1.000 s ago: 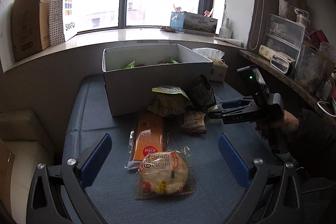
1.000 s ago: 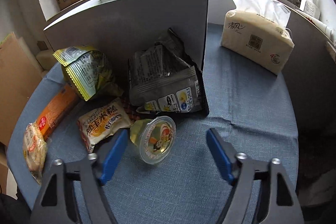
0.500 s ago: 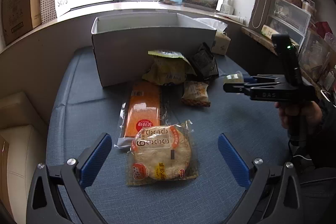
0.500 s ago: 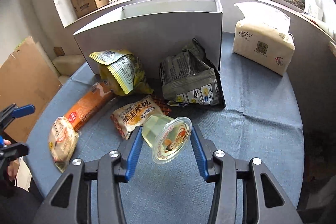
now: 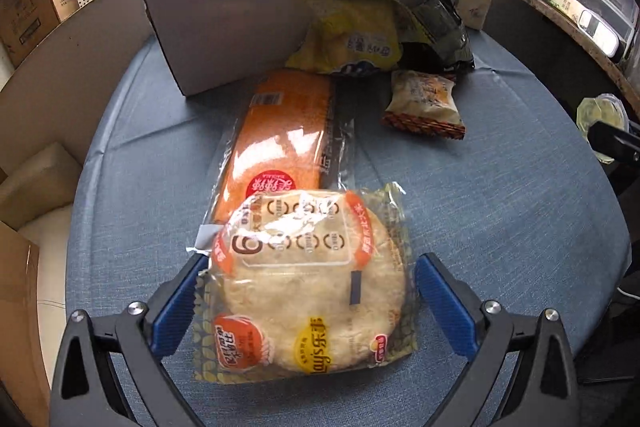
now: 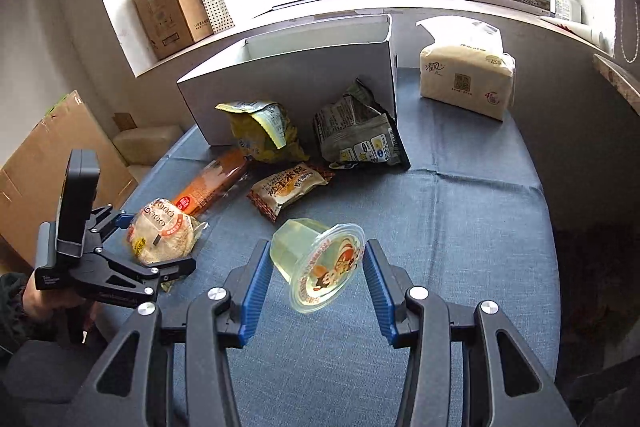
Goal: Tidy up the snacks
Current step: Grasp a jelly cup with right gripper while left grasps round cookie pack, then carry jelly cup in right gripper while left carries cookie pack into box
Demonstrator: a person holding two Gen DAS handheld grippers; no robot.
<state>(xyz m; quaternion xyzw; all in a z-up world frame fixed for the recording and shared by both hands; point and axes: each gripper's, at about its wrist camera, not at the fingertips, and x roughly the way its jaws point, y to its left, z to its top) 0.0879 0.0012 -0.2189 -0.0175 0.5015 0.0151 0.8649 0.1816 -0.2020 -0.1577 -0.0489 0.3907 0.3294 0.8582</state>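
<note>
My right gripper (image 6: 318, 273) is shut on a clear jelly cup (image 6: 320, 263) and holds it above the blue table; the cup also shows at the right edge of the left wrist view (image 5: 602, 113). My left gripper (image 5: 306, 301) is open, its blue pads on either side of a round rice-cracker packet (image 5: 308, 287) lying on the table, also in the right wrist view (image 6: 166, 231). Behind it lie an orange cake packet (image 5: 284, 143), a small rice-cake packet (image 5: 424, 103), a yellow bag (image 5: 352, 35) and a dark bag (image 5: 440, 27), against the white box (image 5: 224, 19).
A tissue pack (image 6: 466, 71) stands at the back right of the blue table (image 6: 460, 211). Cardboard boxes (image 6: 166, 7) sit on the windowsill. A brown carton (image 6: 44, 163) stands left of the table. A shelf (image 5: 580, 23) with containers is at right.
My left gripper moved forward and down until its pads flank the rice-cracker packet. My right gripper closed on the jelly cup and lifted it up and back from the table.
</note>
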